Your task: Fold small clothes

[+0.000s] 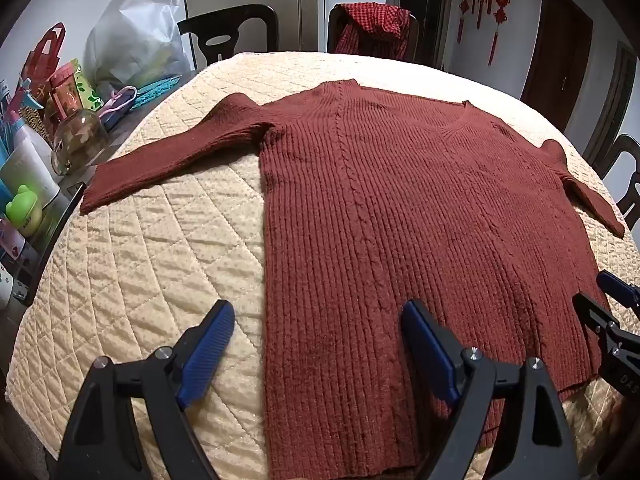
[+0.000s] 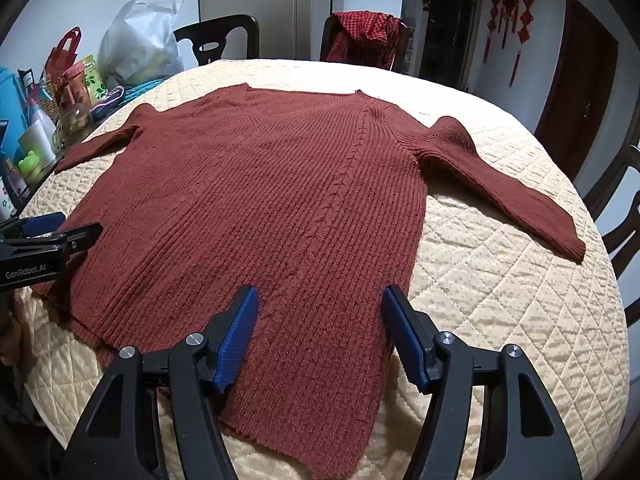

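A dark red ribbed knit sweater (image 1: pixel 400 208) lies flat, front up, on a cream quilted cloth (image 1: pixel 160 264), with both sleeves spread out to the sides. My left gripper (image 1: pixel 316 320) is open and empty above the sweater's near left hem. My right gripper (image 2: pixel 318 304) is open and empty above the near right hem; the sweater (image 2: pixel 280 200) fills the middle of that view. The right gripper also shows at the right edge of the left wrist view (image 1: pixel 612 312), and the left gripper at the left edge of the right wrist view (image 2: pixel 52 232).
Bottles, a glass jar (image 1: pixel 78 140), bags and a white plastic bag (image 1: pixel 136 36) crowd the table's left side. Dark chairs (image 1: pixel 232 32) stand at the far edge, one draped with a red checked garment (image 1: pixel 376 28). More chairs stand on the right (image 2: pixel 624 220).
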Motion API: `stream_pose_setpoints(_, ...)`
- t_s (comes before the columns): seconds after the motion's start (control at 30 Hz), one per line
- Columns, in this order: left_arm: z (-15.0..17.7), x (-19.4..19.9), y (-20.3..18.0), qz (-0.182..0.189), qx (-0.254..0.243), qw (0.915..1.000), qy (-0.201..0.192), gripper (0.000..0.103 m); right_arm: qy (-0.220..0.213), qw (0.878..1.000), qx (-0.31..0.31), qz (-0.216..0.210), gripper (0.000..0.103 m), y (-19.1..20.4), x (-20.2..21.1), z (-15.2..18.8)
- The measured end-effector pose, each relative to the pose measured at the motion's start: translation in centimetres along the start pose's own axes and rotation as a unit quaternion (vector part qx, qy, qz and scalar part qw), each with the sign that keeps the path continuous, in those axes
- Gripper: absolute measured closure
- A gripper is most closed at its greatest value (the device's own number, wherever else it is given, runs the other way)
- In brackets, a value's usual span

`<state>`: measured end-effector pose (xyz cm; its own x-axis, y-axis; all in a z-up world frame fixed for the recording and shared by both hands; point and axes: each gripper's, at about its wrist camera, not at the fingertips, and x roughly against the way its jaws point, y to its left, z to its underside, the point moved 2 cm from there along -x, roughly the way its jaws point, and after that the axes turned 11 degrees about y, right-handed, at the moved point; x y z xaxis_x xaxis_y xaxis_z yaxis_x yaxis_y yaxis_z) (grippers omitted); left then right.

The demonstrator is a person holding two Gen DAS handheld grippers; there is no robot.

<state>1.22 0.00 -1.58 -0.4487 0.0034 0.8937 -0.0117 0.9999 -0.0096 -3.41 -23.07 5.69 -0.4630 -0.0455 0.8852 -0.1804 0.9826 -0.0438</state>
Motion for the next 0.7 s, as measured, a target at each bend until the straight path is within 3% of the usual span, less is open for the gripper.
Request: stream_pose_setpoints(0.7, 0.06, -0.15, -0.27, 0.001, 0.001, 1.0000, -0.001, 0.013, -0.002, 1.000, -0.001, 0.000, 0.037, -0.10, 0.02, 0.05)
